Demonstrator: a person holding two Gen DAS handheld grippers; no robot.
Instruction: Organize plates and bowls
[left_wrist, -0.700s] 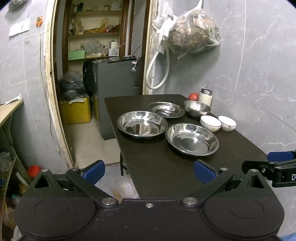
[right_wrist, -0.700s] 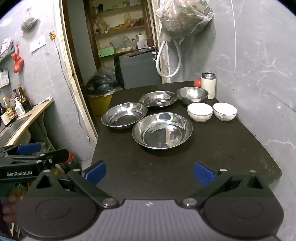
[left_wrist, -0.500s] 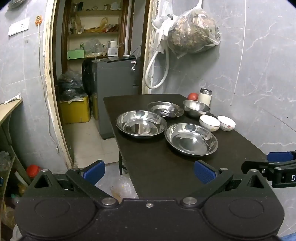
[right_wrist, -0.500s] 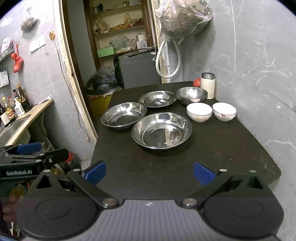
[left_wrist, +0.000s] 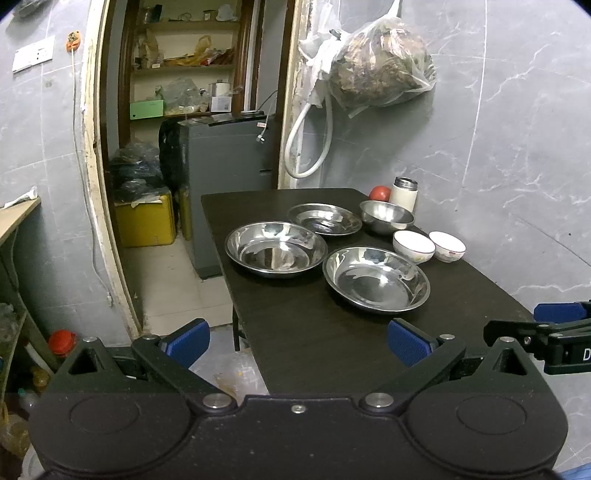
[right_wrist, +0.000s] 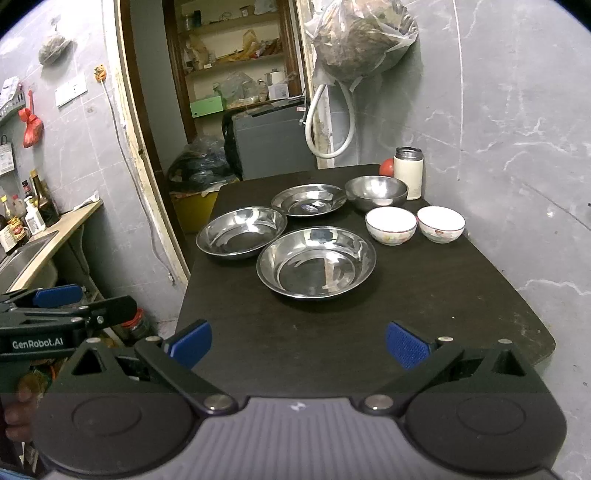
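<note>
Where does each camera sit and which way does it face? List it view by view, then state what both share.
Left wrist: rides the open left gripper off the table's near-left corner, facing the doorway; the right gripper shows at the right edge.
Right wrist: rides the open right gripper at the near edge, facing down the table; the left gripper shows at left.
Shared: three steel plates, steel bowl, two white bowls.

Each gripper is matte black with round housings, triangular cut-outs and silver pivot screws; the fingertips (left_wrist: 186, 341) carry ribbed blue pads. White "GenRobot.AI" lettering marks the left gripper (right_wrist: 88, 308).
</note>
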